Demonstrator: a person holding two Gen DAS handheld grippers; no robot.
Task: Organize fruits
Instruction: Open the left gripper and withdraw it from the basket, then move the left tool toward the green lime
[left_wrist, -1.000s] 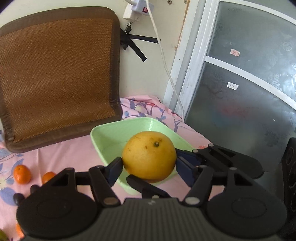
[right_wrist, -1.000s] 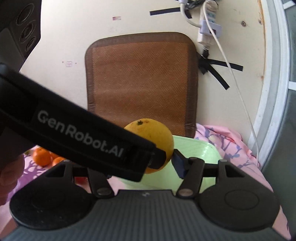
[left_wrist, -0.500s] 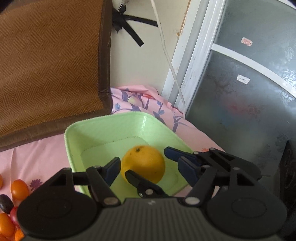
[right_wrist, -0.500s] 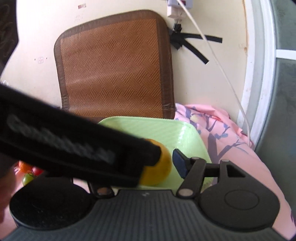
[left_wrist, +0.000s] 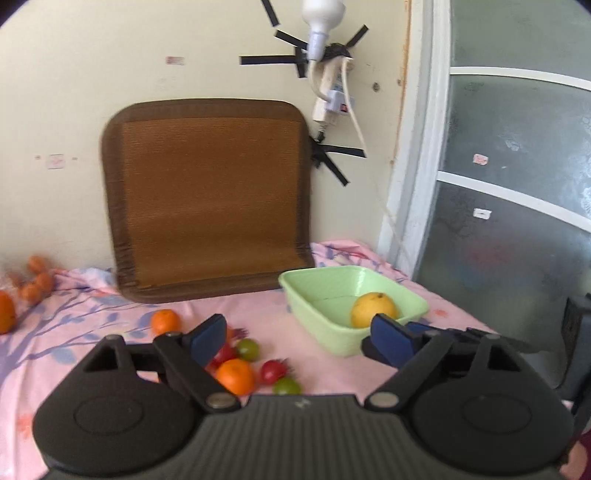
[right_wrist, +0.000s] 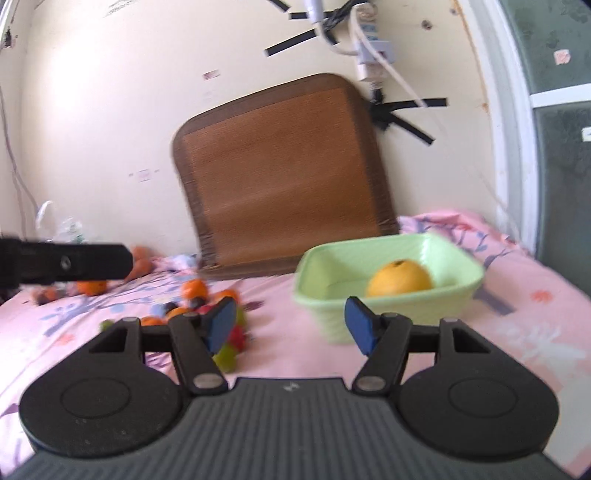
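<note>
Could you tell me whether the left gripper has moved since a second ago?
Yes. The left gripper has pulled back and up from the pale green plastic tray, leaving the large yellow-orange citrus fruit inside.

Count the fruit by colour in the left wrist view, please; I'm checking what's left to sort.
Yellow, in the green bin: 1
Orange: at least 6, far-left ones blurred
Red: 2
Green: 2
Total: at least 11

Right gripper (right_wrist: 291, 325) hovering with jaws apart, yellow-orange citrus (right_wrist: 399, 282) sitting in green basin (right_wrist: 388, 314) near the pink cloth's (right_wrist: 517, 332) right edge
</note>
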